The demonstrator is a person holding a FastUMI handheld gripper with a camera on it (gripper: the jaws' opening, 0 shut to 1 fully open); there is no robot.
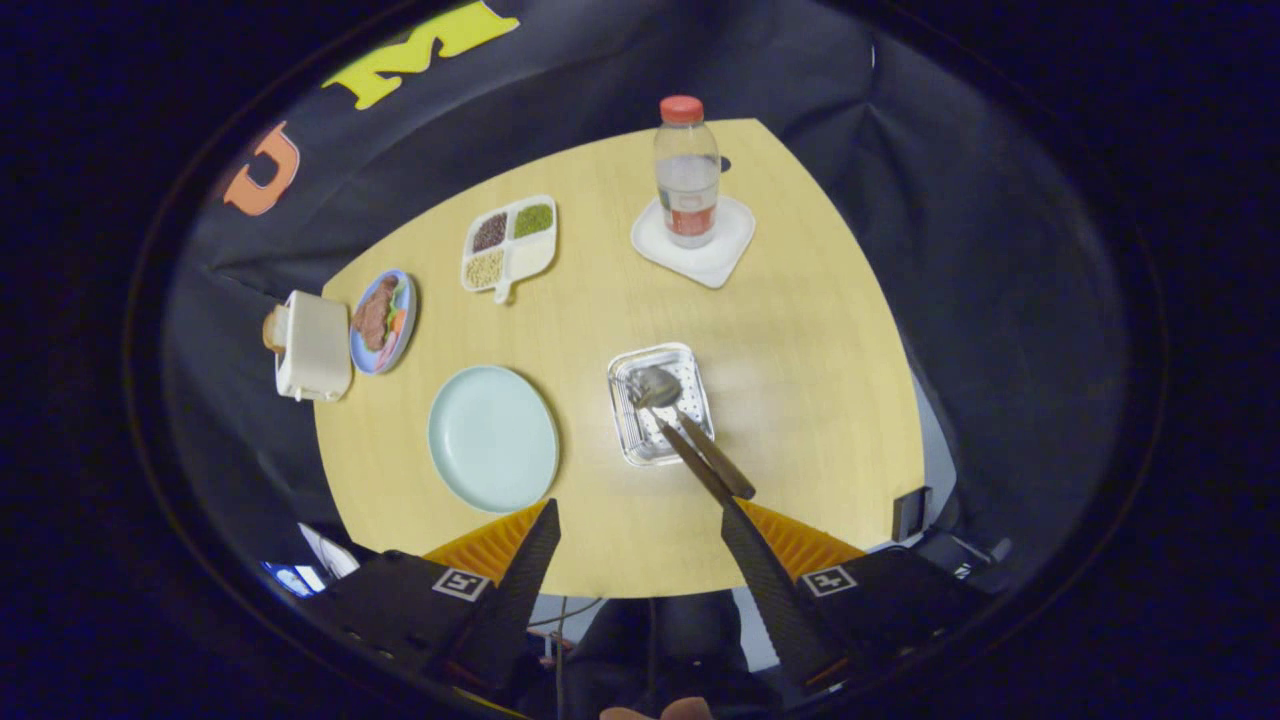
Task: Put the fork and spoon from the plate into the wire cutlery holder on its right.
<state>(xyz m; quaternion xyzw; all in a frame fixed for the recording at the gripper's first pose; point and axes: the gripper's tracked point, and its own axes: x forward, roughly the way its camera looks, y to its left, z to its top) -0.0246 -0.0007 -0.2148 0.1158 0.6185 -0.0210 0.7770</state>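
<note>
The pale green plate (493,437) lies bare on the wooden table (800,400), ahead of my left finger. To its right stands the wire cutlery holder (660,402), seen from above. The spoon (655,387) and the fork (690,460) rest inside it, their dark handles leaning out toward me over the holder's near rim. My gripper (640,515) hovers high above the table's near edge, open, with nothing between its fingers. The handle ends reach close to my right fingertip (730,512) without touching it.
A water bottle (687,170) stands on a white coaster (695,243) at the far side. A divided dish of grains (508,245), a small plate of food (383,320) and a white toaster (312,345) sit at the far left.
</note>
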